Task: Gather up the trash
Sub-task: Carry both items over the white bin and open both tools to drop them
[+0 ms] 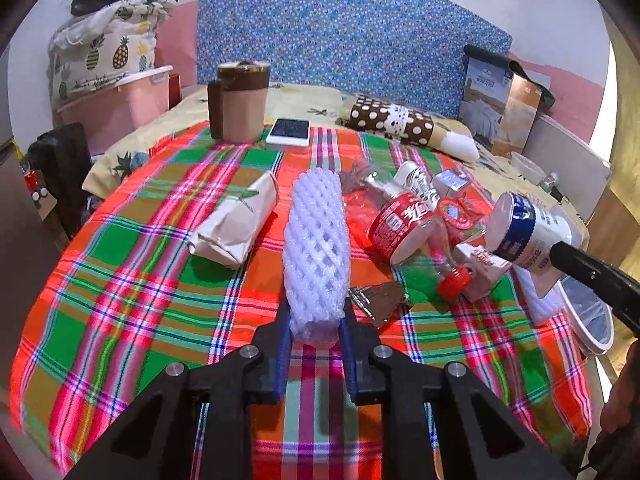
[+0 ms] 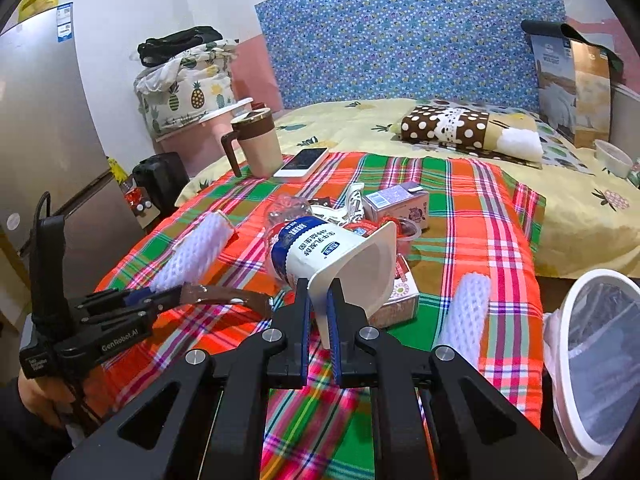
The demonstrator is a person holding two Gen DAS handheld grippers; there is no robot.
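My left gripper is shut on the near end of a white foam net sleeve, held over the plaid cloth; it also shows in the right wrist view. My right gripper is shut on the rim of a white and blue yogurt cup, lifted above the trash pile; the cup shows at the right in the left wrist view. On the cloth lie a red-label plastic bottle, a paper bag, small cartons, a brown wrapper and a second foam sleeve.
A white-rimmed trash bin stands at the bed's right edge. A brown mug and a phone sit at the cloth's far side. A polka-dot pillow, a bowl, a fridge and a pink box surround the bed.
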